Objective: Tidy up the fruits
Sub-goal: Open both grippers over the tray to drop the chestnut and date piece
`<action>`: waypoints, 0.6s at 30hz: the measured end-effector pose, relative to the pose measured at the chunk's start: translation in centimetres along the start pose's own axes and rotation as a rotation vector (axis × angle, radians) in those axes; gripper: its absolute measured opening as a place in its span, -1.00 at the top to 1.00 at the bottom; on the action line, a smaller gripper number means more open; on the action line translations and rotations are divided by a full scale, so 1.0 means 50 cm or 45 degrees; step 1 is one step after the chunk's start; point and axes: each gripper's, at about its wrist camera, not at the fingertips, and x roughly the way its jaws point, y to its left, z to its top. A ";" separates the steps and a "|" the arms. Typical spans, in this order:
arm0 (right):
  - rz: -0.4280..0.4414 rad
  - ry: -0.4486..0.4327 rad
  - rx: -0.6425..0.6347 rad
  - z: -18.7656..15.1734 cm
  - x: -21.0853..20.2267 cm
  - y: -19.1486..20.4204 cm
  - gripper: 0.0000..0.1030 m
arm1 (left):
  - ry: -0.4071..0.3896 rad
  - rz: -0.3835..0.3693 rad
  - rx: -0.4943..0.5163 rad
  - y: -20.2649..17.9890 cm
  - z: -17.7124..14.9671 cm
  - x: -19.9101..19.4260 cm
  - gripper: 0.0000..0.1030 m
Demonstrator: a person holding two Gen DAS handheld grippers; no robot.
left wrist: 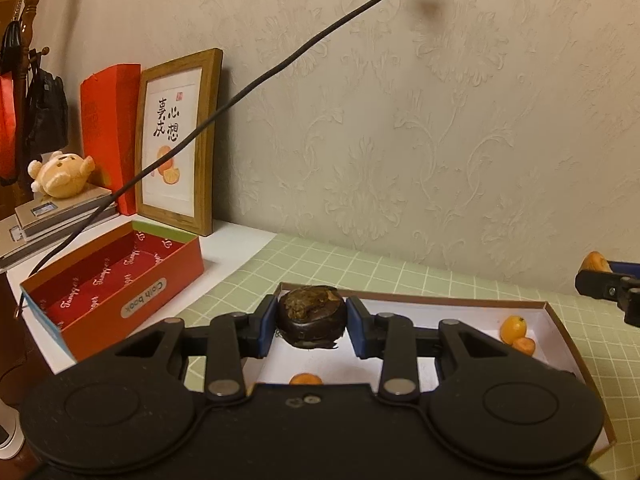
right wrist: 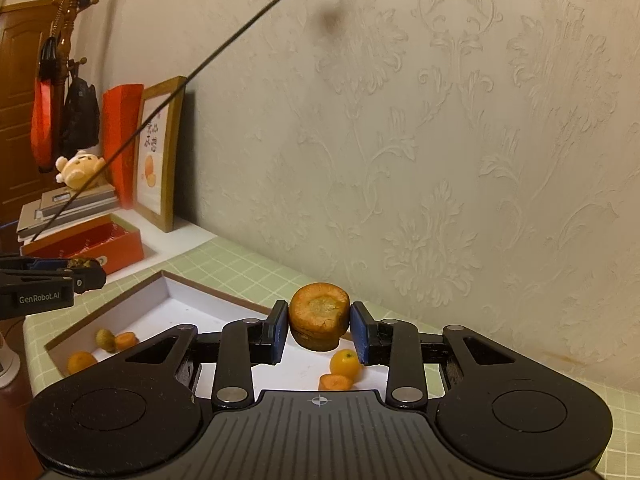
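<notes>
My left gripper (left wrist: pixel 312 320) is shut on a dark brown, flattened round fruit (left wrist: pixel 312 316) and holds it above the white tray (left wrist: pixel 448 308). My right gripper (right wrist: pixel 319 326) is shut on an orange chunk with a cut top (right wrist: pixel 319 314), held above the same tray (right wrist: pixel 176 300). In the tray lie a small orange fruit (left wrist: pixel 513 328), an orange slice (left wrist: pixel 524 345) and another orange piece (left wrist: pixel 305 379). The right wrist view shows a yellow-orange fruit (right wrist: pixel 345 363), a slice (right wrist: pixel 335 382), a greenish fruit (right wrist: pixel 105 339) and an orange fruit (right wrist: pixel 81 362).
An open red box (left wrist: pixel 116 276) stands left of the tray on the white tabletop. Behind it are a framed picture (left wrist: pixel 176 140), a red bag (left wrist: pixel 108 128), stacked books with a plush toy (left wrist: pixel 60 176) and a coat stand. A black cable (left wrist: pixel 256 80) crosses overhead. The wallpapered wall is close behind.
</notes>
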 end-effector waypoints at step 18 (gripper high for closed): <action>-0.129 -0.047 0.066 -0.026 0.085 -0.024 -1.00 | -0.036 0.061 0.072 -0.006 -0.021 0.064 -0.88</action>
